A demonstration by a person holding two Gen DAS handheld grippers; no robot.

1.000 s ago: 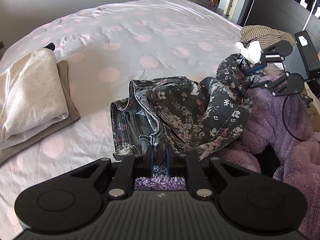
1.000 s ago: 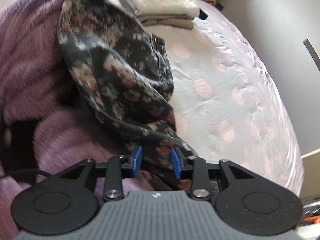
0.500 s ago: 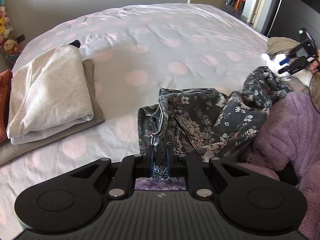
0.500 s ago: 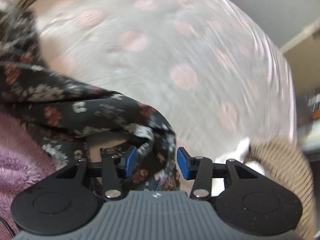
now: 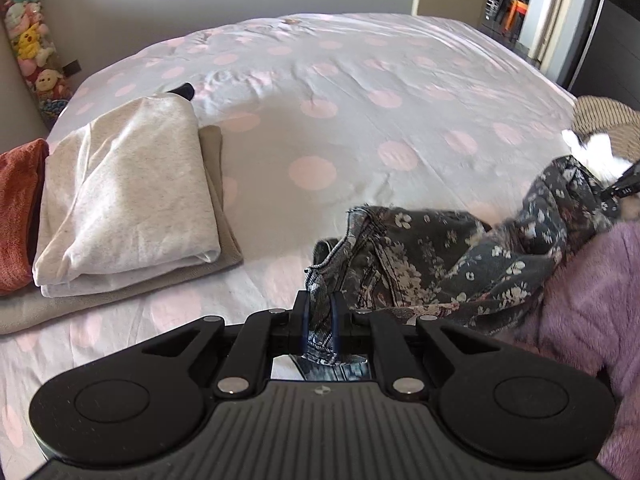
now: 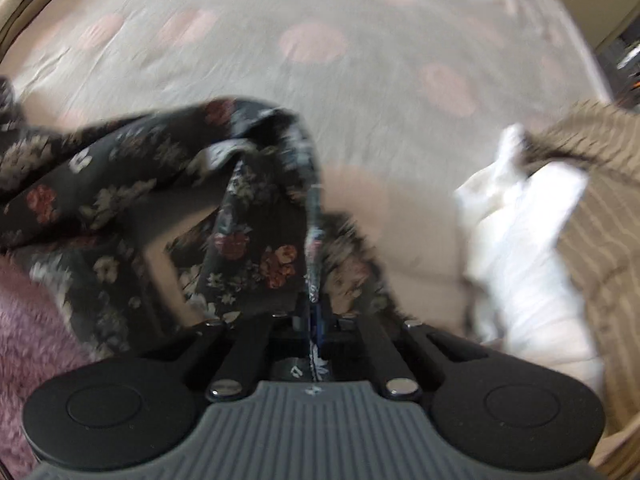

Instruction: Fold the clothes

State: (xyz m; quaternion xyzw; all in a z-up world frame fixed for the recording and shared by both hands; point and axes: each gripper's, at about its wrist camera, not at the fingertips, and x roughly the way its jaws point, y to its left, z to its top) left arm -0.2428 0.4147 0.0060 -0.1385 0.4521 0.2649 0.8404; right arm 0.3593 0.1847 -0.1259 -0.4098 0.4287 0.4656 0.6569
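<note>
So since a second ago my right gripper (image 6: 316,312) went from spread wide around the floral jeans (image 6: 132,184) to pinched tight on a thin edge of them, and the left one has pulled its end further out over the bed.

Left view: my left gripper (image 5: 319,322) is clamped on the denim waistband edge, which pokes up right between the fingers. From there the jeans (image 5: 440,256) stretch off to the right, long axis roughly sideways, up to the other gripper (image 5: 624,188). Folded cream stack (image 5: 124,204) sits well left. No readable labels.

Right view: blurry, but the jeans hang left of the fingers. White cloth (image 6: 524,232) lies right, purple fleece (image 6: 28,340) lower left.
</note>
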